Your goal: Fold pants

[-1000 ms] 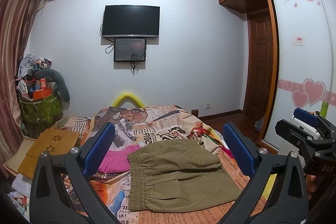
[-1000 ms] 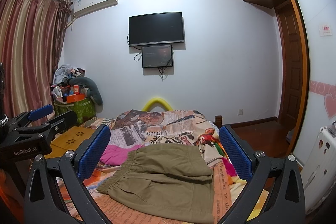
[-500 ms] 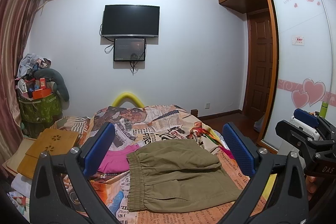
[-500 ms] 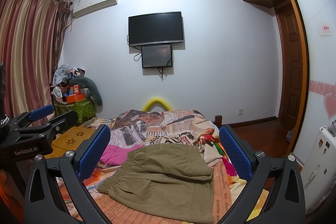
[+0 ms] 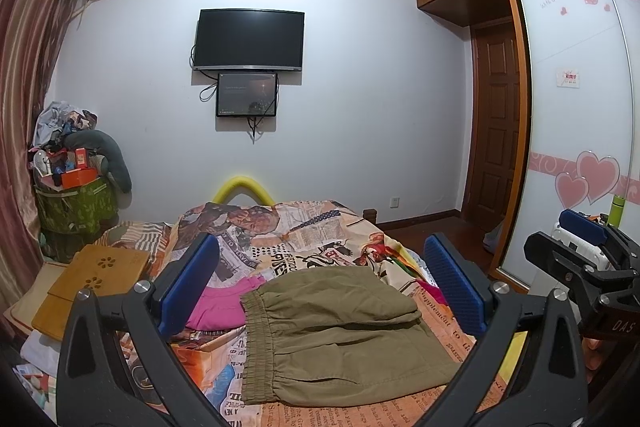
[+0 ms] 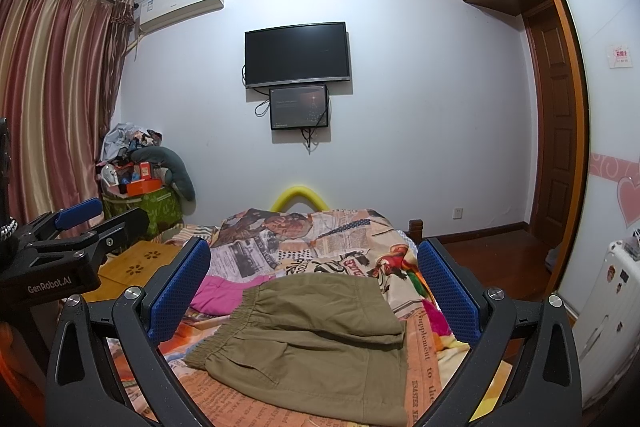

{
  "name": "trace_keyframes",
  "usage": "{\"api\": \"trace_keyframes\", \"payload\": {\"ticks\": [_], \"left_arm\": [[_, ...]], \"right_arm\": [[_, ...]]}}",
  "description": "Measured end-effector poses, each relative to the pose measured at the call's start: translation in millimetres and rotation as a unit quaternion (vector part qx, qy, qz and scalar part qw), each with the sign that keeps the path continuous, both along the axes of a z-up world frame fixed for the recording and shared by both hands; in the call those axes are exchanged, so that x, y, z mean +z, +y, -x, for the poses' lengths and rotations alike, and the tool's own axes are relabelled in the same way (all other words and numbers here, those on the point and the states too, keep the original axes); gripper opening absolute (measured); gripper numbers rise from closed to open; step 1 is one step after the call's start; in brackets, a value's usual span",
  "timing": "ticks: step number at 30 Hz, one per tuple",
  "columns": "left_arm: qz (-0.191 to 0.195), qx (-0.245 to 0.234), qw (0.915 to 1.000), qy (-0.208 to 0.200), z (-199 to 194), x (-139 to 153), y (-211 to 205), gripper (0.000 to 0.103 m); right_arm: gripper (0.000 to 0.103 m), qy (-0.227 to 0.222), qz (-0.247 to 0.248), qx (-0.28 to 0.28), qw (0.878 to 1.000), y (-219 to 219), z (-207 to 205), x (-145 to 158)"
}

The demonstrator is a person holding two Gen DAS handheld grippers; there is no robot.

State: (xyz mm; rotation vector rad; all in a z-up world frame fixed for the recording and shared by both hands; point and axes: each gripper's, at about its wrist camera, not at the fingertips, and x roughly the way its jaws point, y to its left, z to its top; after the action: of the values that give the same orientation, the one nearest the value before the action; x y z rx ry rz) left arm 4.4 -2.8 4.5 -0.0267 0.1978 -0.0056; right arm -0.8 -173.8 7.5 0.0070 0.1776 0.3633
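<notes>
Folded olive-green cloth pants (image 5: 336,331) lie on the newspaper-print bed cover (image 5: 296,235), beside a pink cloth (image 5: 224,307). Left gripper (image 5: 320,287) and right gripper (image 6: 316,287) hang above, both released wide.

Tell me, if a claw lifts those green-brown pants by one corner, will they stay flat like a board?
Probably not. The folded olive-green cloth pants sag softly over the newspaper-print bedspread with creases, so they would likely droop and unfold. The gathered elastic waistband looks thicker, so it may give a firmer grip. They seem light and unlikely to slide by themselves.

Both wrist views look level across the bed (image 5: 312,227) toward the television (image 6: 298,55).
</notes>
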Motion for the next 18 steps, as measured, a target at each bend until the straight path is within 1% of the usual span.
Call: {"api": "trace_keyframes", "payload": {"ticks": [8,11,15,18], "left_arm": [[0.003,0.0,1.0,0.004,-3.1,0.1,1.5,0.103],[-0.003,0.001,1.0,0.007,-7.3,-1.4,1.4,0.103],[-0.007,-0.001,0.9998,0.021,-19.9,-7.1,4.1,0.103],[-0.001,-0.003,0.999,0.044,-39.3,-16.1,9.4,0.103]], "right_arm": [[0.103,0.002,0.0,0.0,1.0,0.1,-0.4,0.4],[0.103,0.006,0.001,-0.002,1.0,-3.1,-5.0,-2.1],[0.103,0.018,0.002,-0.008,1.0,-6.3,-14.0,-8.0],[0.103,0.033,0.002,-0.017,0.999,-10.7,-26.9,-14.7]]}}
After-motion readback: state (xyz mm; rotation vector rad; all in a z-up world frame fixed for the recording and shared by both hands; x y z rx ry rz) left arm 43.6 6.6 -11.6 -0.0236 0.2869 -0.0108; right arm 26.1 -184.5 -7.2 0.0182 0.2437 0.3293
